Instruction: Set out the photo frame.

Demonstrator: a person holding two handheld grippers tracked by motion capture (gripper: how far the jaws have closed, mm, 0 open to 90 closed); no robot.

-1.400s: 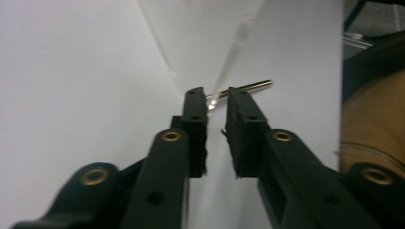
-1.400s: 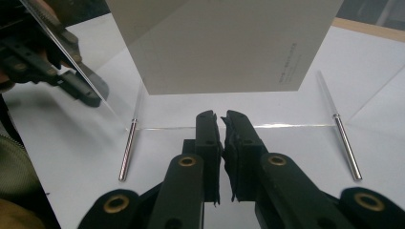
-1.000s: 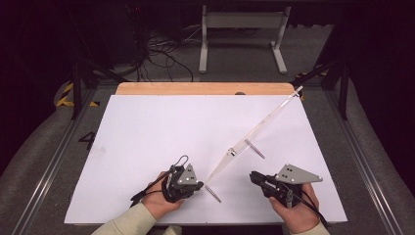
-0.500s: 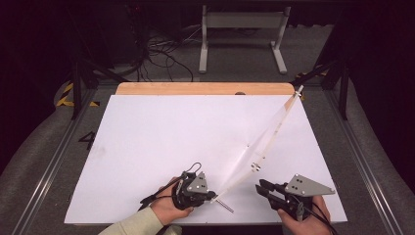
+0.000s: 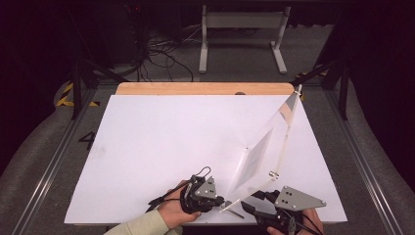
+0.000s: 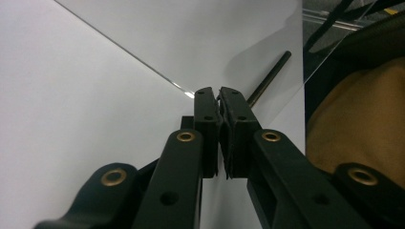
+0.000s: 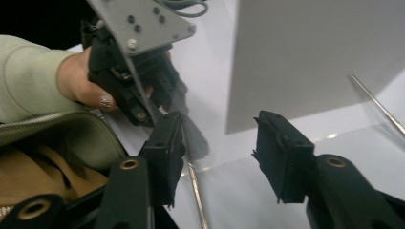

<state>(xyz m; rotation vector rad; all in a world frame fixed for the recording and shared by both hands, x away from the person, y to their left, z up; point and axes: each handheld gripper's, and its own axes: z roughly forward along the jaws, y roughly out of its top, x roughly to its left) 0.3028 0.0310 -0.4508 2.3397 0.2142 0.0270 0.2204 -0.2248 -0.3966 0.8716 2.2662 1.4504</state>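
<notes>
- The clear plastic sheet (image 5: 266, 147) stands tilted on edge over the right half of the white table top (image 5: 161, 142). Its far corner reaches up to the table's far right corner, and its near corner comes down at the near edge, between my two grippers.
- My left gripper (image 5: 219, 200) is clenched on that near corner. In the left gripper view the black pads (image 6: 208, 117) are pressed together with the thin sheet (image 6: 143, 62) pinched between them.
- My right gripper (image 5: 249, 205) sits just right of the left one at the near edge. Its jaws have just been opening and now stand wide apart, released. In the right gripper view the pads (image 7: 282, 148) have a gap between them, and the sheet (image 7: 315, 57) rises beyond them without touching either pad.
- A thin metal rod (image 5: 235, 213) lies on the table just beside both grippers; in the left gripper view the rod (image 6: 270, 78) is just past my closed jaws.
- A small metal fitting (image 5: 274, 173) sits on the sheet's right edge, a little farther back.
- A wooden strip (image 5: 205, 88) runs along the table's far edge.
</notes>
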